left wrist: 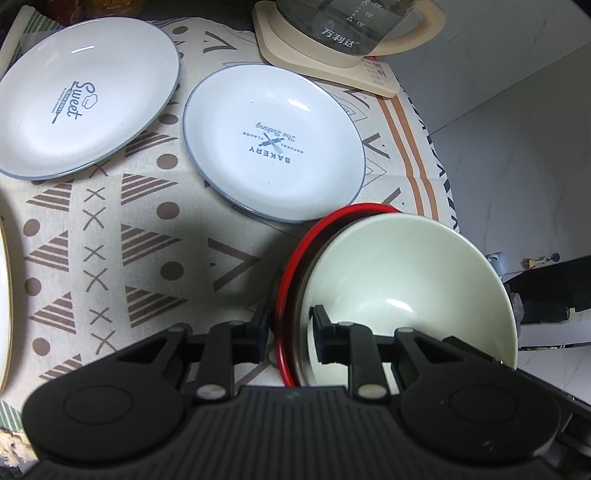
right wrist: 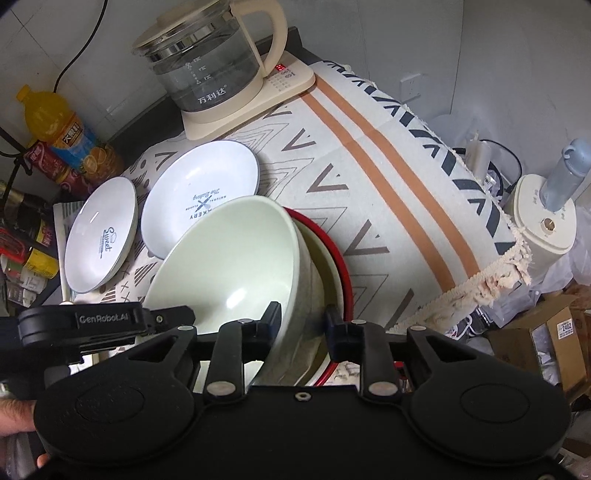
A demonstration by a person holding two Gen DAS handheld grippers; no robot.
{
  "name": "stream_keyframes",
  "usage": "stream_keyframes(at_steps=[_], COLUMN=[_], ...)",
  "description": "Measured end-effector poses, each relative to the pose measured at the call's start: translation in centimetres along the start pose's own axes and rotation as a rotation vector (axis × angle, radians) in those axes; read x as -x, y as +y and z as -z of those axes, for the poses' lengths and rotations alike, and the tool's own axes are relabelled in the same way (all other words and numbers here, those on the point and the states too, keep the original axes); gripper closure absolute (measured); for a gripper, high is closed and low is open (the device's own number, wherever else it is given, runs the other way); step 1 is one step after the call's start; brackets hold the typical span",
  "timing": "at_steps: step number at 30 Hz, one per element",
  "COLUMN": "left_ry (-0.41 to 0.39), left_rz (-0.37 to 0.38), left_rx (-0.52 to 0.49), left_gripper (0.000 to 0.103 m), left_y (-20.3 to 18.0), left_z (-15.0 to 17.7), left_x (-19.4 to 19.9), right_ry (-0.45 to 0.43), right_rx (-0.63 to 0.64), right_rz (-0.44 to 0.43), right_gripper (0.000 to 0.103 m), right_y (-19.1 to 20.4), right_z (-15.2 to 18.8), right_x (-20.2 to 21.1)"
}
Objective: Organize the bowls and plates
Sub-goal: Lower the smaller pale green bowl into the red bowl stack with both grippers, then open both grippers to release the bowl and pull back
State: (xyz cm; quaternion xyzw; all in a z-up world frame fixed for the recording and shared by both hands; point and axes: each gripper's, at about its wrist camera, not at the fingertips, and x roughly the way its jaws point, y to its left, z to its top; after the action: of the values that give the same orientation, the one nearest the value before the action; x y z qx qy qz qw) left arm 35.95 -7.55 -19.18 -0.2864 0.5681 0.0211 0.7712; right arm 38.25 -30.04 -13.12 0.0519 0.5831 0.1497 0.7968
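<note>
The green bowl (left wrist: 399, 280) is being held tilted inside the red bowl (left wrist: 291, 266). Both rims are being clamped between the left gripper (left wrist: 290, 325) jaws. The right gripper (right wrist: 303, 323) jaws are standing astride the green wall, slightly apart, pads not pressing.

Hidden and cropped regions. The red-rimmed bowl (left wrist: 291, 266) shows only an arc of rim; the pale green bowl (left wrist: 406, 280) nested in it covers the rest. In the right wrist view that green bowl masks part of the lettering on the bakery plate (right wrist: 199, 192). The kettle (left wrist: 347, 26) is cut by the top edge. Bottle labels (right wrist: 70, 136) are too small to read.
</note>
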Motion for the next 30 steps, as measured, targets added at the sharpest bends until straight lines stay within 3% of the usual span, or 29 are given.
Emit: stream_keyframes(at_steps=[10,15,21,30], left_ry=[-0.006,0.007,0.026,0.005], left_rz=[-0.018,-0.022,-0.027,-0.021], left_rx=[-0.013,-0.021,-0.041,-0.062], left_gripper=[0.08,0.08,0.079,0.067], left_y=[-0.2,-0.4,-0.6,-0.9], left_z=[0.0,0.0,-0.4,-1.0], left_x=[-0.1,-0.2,-0.1,2.1], right_ry=[-0.026,-0.039,-0.041,-0.052], right_rx=[-0.034,-0.037,-0.046,-0.048], right_rz=[-0.002,0.013,0.007,-0.043], right_gripper=[0.076,0.087,0.089,0.085], right_y=[-1.2,-1.5,-1.9,-2.3], right_z=[0.1,0.3,0.3,-0.2], right_x=[0.5,0.0,-0.3,0.4])
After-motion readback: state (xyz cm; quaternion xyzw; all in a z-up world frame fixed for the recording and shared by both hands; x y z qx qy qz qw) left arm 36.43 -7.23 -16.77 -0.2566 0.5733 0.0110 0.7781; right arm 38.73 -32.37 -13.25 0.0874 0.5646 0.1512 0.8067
